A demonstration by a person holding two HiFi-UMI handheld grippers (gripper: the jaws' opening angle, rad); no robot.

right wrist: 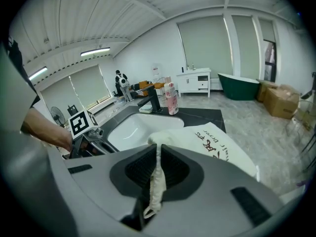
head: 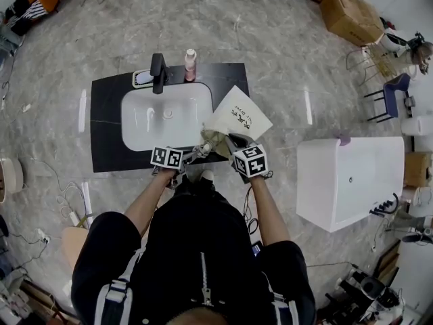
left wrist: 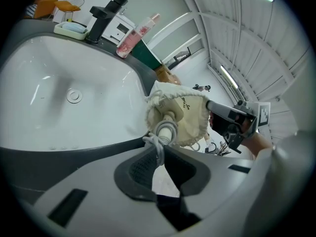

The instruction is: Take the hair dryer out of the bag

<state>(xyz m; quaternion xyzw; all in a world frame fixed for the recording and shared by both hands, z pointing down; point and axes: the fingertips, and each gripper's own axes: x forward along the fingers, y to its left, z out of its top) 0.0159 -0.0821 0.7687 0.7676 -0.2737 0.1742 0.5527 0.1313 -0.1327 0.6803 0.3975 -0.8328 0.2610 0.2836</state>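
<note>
Standing at the white sink [head: 145, 124], a person works 2 grippers at its front right corner, where a cream printed bag [head: 238, 114] lies on the black counter [head: 105, 117]. The left gripper [left wrist: 159, 154] is clenched on a grey-white cord [left wrist: 157, 143] running from the hair dryer [left wrist: 167, 127], whose end pokes out of the bag's gathered mouth; the rest sits inside. The right gripper [right wrist: 158, 169] is clamped on a strip of the bag's fabric. Behind the sink stand a black faucet [head: 159, 72] and a pink bottle [head: 191, 65].
</note>
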